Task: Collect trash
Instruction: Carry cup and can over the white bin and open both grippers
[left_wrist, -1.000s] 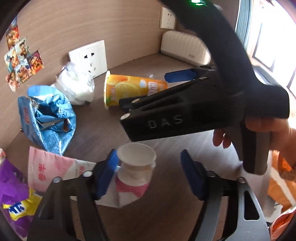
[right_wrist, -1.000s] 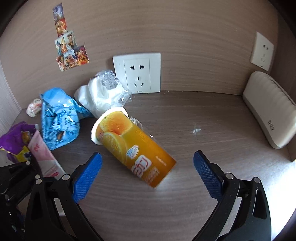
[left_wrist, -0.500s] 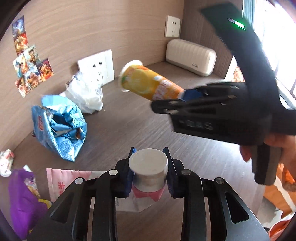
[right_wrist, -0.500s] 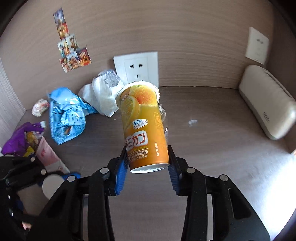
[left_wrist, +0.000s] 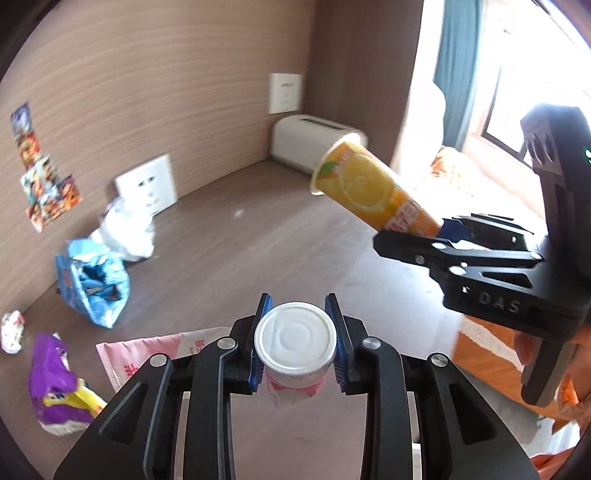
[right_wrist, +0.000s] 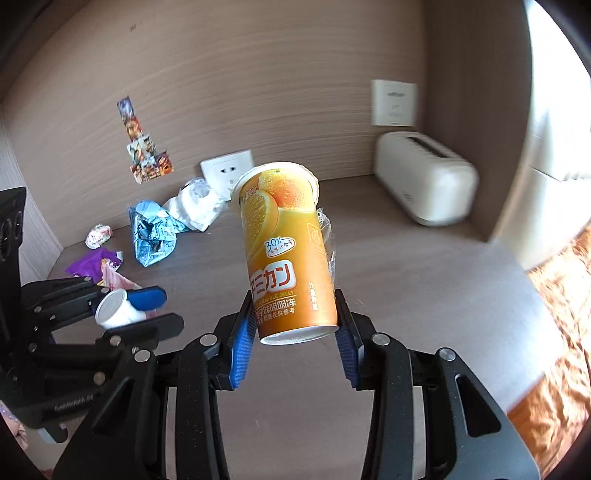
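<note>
My left gripper (left_wrist: 298, 343) is shut on a small white yogurt cup (left_wrist: 294, 341) with a pink label and holds it above the brown shelf. It also shows in the right wrist view (right_wrist: 118, 308), at the left. My right gripper (right_wrist: 295, 332) is shut on the base of a tall orange jelly cup (right_wrist: 284, 251) and holds it lifted above the shelf. The orange cup shows in the left wrist view (left_wrist: 369, 188), at the right.
On the shelf lie a blue crumpled bag (left_wrist: 92, 284), a white plastic wad (left_wrist: 127, 232), a pink packet (left_wrist: 144, 350), a purple wrapper (left_wrist: 55, 384) and a small crumpled wrapper (left_wrist: 13, 328). A white box (right_wrist: 424, 177) stands at the back right. Orange bedding (right_wrist: 554, 332) lies beyond the shelf's right edge.
Both grippers closed on their cups and lifted them off the shelf. Both have pulled back and up, and the right one has swung the orange cup to the right.
</note>
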